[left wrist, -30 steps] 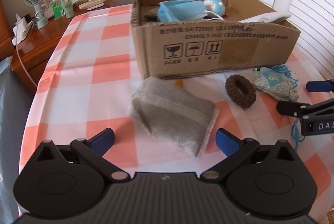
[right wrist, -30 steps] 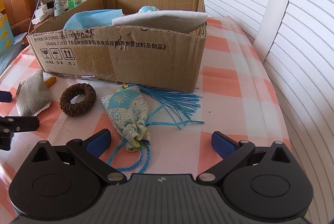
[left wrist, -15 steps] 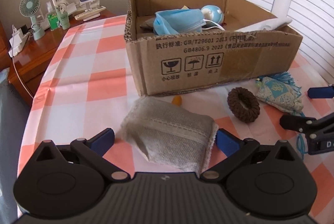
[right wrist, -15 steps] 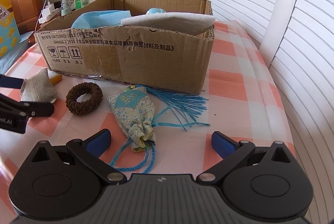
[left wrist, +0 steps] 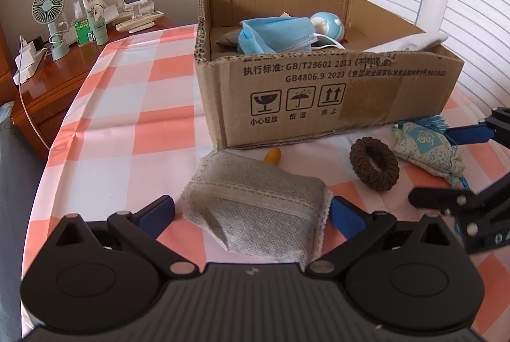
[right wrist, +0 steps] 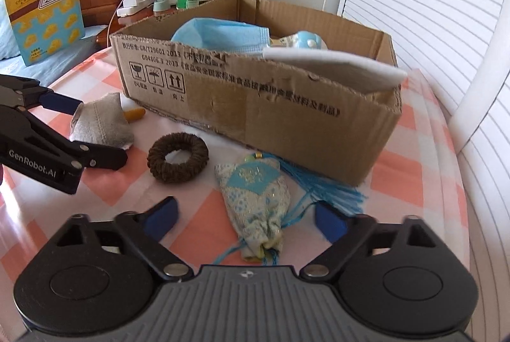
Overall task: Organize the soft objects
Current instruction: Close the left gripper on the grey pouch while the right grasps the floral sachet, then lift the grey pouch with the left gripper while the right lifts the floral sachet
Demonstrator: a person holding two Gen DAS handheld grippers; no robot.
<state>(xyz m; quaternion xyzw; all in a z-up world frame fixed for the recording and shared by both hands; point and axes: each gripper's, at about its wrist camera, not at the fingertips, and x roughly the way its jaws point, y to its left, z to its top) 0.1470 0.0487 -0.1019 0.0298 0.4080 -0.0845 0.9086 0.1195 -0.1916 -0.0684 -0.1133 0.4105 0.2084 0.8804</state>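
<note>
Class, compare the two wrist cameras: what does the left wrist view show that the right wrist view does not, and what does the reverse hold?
Only the left wrist view shows the white remote on the wooden cabinet.

Only the right wrist view shows the yellow snack bag.

Both show the cardboard box, blue face mask, grey cloth pouch, brown hair scrunchie, patterned sachet and green fan.

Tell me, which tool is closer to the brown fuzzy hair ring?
Left. The left tool sits just beside the brown fuzzy hair ring; the right tool straddles the blue patterned pouch.

The gray pouch [left wrist: 258,211] hid most of the orange item [left wrist: 273,156]; the frame edge cropped the right tongs [left wrist: 459,166].
</note>
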